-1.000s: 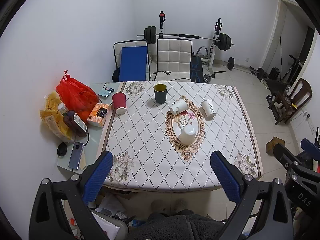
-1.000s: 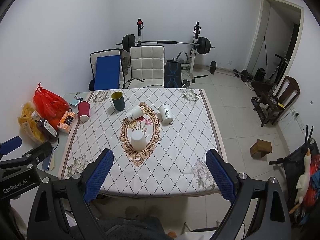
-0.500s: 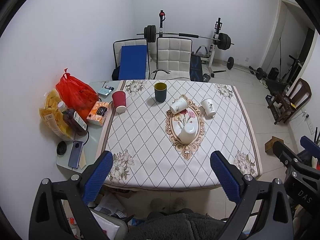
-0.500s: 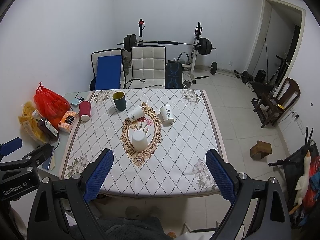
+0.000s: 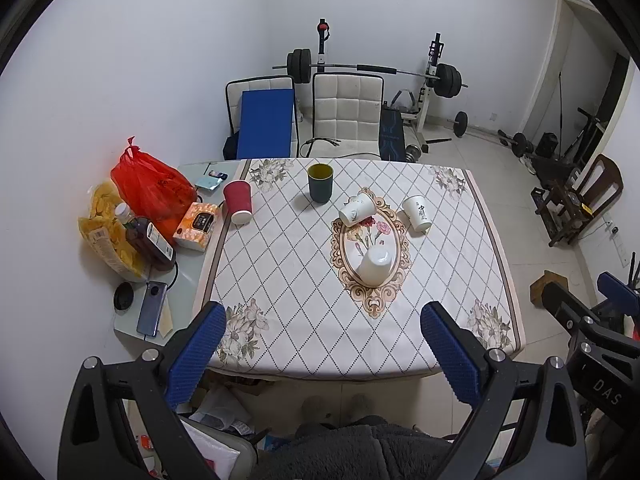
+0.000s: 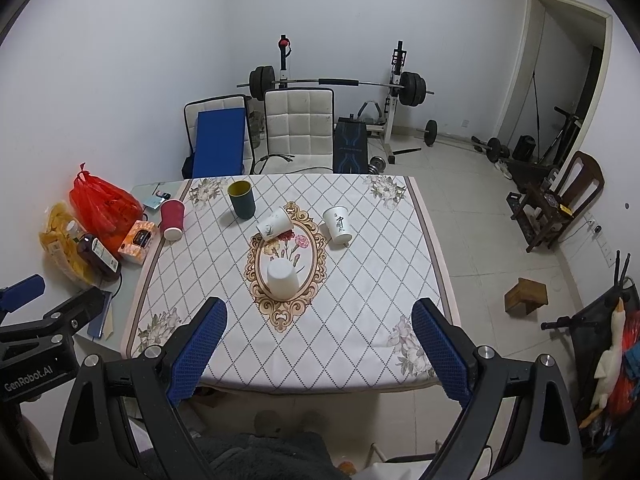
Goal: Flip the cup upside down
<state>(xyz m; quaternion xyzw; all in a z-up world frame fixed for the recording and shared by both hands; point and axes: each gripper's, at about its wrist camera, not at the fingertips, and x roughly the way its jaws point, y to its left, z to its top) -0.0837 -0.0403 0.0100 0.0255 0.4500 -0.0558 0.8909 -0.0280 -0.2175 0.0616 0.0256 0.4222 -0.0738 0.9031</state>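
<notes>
Both the left gripper (image 5: 322,344) and right gripper (image 6: 319,340), with blue ribbed pads, are spread wide and hold nothing, raised off the table's near edge. The table (image 6: 360,280) wears a white diamond-quilted cloth with an oval floral medallion (image 6: 312,256). On the medallion a plain white paper cup (image 6: 282,279) stands inverted. At its far rim a printed white cup (image 6: 274,223) lies tipped; another white cup (image 6: 338,225) stands just right of it. Pale floor tiles surround.

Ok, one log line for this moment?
left gripper open, empty | right gripper open, empty | both above near table edge | green cup upright | no contact
</notes>
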